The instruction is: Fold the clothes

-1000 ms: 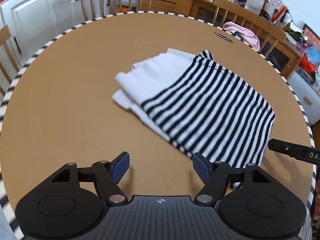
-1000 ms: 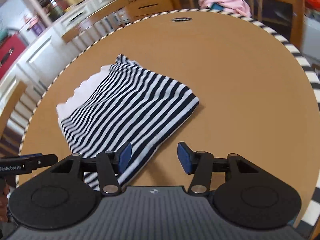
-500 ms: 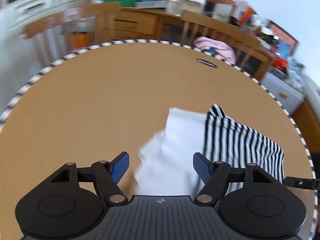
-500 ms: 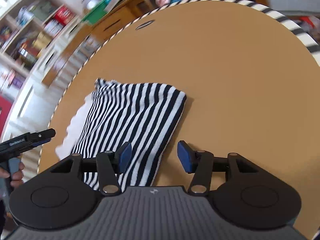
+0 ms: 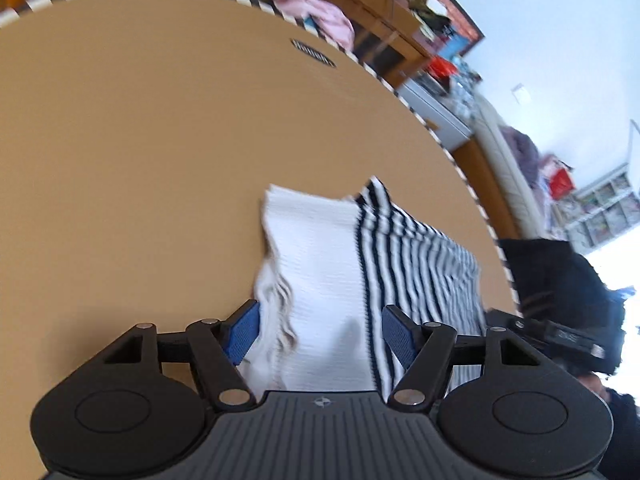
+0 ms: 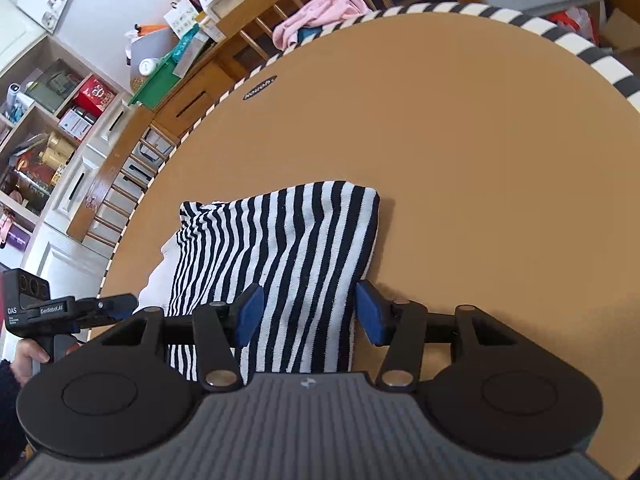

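Both grippers look like the same build. The left gripper point(image 5: 320, 330) has a ribbed grey body with a little round logo in the middle, two big black round housings either side, and black linkage arms with shiny silver pivot screws. Finger pads point(image 5: 242, 332) are blue. The right gripper point(image 6: 306, 316) matches it. From the right wrist camera you can see the left one side-on: a black block with white lettering on a pistol handle, hand point(image 6: 30, 354) in a dark knit sleeve.
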`<state>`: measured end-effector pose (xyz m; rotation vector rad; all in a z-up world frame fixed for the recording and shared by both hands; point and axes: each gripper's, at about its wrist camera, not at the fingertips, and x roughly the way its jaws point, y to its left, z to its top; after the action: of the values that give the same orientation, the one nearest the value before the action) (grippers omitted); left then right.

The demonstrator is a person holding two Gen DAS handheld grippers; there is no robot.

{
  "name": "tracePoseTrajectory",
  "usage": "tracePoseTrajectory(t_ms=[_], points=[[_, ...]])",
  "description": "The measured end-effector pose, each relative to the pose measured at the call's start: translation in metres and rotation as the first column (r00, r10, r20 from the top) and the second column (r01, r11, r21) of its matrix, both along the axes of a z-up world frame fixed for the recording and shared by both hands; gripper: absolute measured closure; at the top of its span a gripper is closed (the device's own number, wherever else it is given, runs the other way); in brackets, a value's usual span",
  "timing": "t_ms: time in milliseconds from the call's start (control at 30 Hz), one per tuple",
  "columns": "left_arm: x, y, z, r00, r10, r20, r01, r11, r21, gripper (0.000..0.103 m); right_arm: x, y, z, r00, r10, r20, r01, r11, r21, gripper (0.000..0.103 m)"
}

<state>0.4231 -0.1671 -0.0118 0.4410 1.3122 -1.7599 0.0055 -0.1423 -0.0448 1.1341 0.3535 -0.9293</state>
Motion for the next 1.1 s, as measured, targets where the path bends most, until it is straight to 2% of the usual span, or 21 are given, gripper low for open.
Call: tracePoseTrajectory(t_ms=[100,200,333,433,467,500,533,633,733,867,933,1100], points=[[-0.001,-0.004,-0.007,0.997,-0.074,-0.030,0.076,0.996,0.054,0.036,-0.003,0.007,-0.001,0.997,0.063,0.037,-0.066,0.994,0.086,0.061],[-0.008,-0.004,-0.011,0.992,-0.127,-0.022,0.128,0.991,0.041,0.032,-0.009,0.012,-0.003,0.997,0.050,0.064,-0.056,0.994,0.094,0.062],[-0.016,-0.023,-0.016,0.997,-0.050,-0.060,0.052,0.998,0.040,0.030,-0.011,-0.001,-0.013,0.985,-0.046,0.167,0.023,0.990,0.136,0.062],[-0.029,-0.030,-0.015,0.997,-0.018,-0.070,0.021,0.999,0.039,0.032,-0.008,0.000,-0.014,0.981,-0.076,0.178,0.051,0.988,0.144,0.063],[-0.037,-0.030,-0.015,0.998,-0.027,-0.063,0.030,0.998,0.046,0.045,-0.006,0.002,-0.015,0.983,-0.085,0.164,0.062,0.988,0.140,0.069],[-0.047,-0.029,-0.016,0.998,-0.044,-0.045,0.047,0.997,0.057,0.061,-0.005,0.003,-0.015,0.985,-0.093,0.144,0.073,0.988,0.138,0.088],[-0.054,-0.028,-0.017,0.999,-0.051,-0.014,0.052,0.997,0.062,0.085,-0.003,0.003,-0.016,0.988,-0.100,0.119,0.083,0.987,0.141,0.096],[-0.062,-0.025,-0.017,0.999,-0.034,0.031,0.032,0.998,0.057,0.087,-0.001,0.005,-0.015,0.988,-0.112,0.109,0.097,0.986,0.135,0.094],[-0.060,-0.022,-0.009,0.999,0.001,0.051,-0.002,1.000,0.027,0.087,0.002,0.009,-0.001,0.990,-0.110,0.086,0.102,0.991,0.092,0.095],[-0.058,-0.020,0.011,1.000,0.006,0.023,-0.006,1.000,-0.017,0.087,0.010,0.010,0.027,0.997,-0.058,0.049,0.057,0.998,0.011,0.096],[-0.058,-0.015,0.029,1.000,0.001,0.024,0.000,0.999,-0.039,0.087,0.010,0.009,0.037,0.997,-0.048,0.056,0.048,0.999,-0.005,0.096],[-0.059,-0.014,0.052,1.000,0.020,-0.007,-0.020,0.998,-0.065,0.087,0.003,0.000,0.060,0.996,-0.051,0.075,0.053,0.998,-0.032,0.096]])
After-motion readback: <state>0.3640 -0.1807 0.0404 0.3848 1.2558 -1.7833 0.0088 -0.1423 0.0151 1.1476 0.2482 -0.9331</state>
